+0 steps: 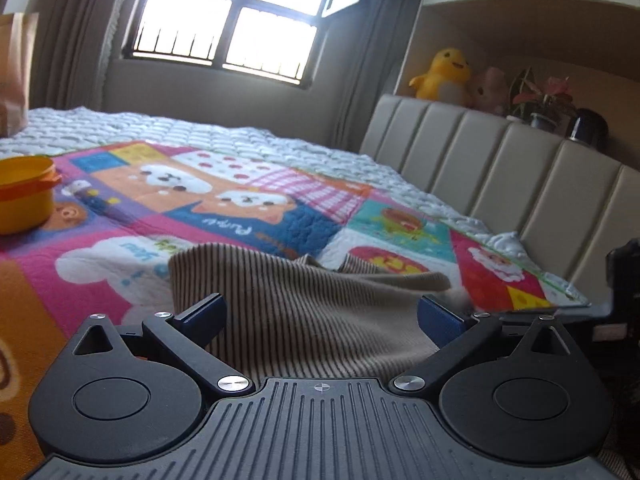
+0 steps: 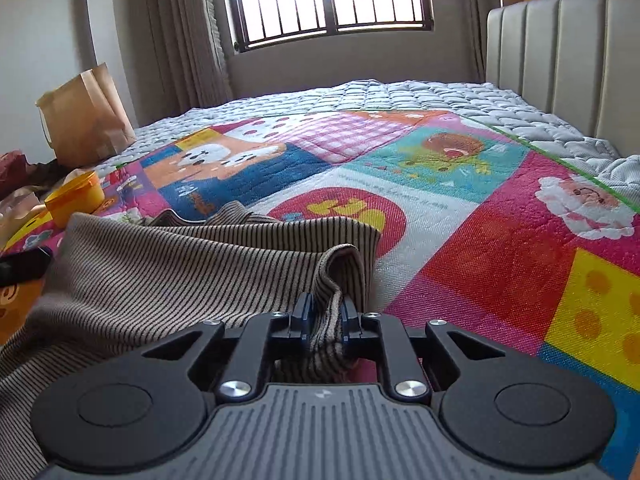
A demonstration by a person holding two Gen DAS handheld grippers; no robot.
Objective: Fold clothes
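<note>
On the left wrist view I hold the left gripper (image 1: 320, 316) low and level over the bed, jaws spread wide, with the striped garment (image 1: 304, 304) lying between and under them on the colourful quilt (image 1: 248, 200). On the right wrist view, my right gripper (image 2: 325, 322) sits low, jaws clamped on a bunched fold of the garment's edge.

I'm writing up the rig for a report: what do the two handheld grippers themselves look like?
Both look alike. The left gripper and right gripper have matte black linkage arms with triangular cut-outs, silver pivot screws, two round black discs, and a ribbed dark grey base plate bearing a small crosshair mark. The finger pads are dark blue. No cables, hands or sleeves show.
</note>
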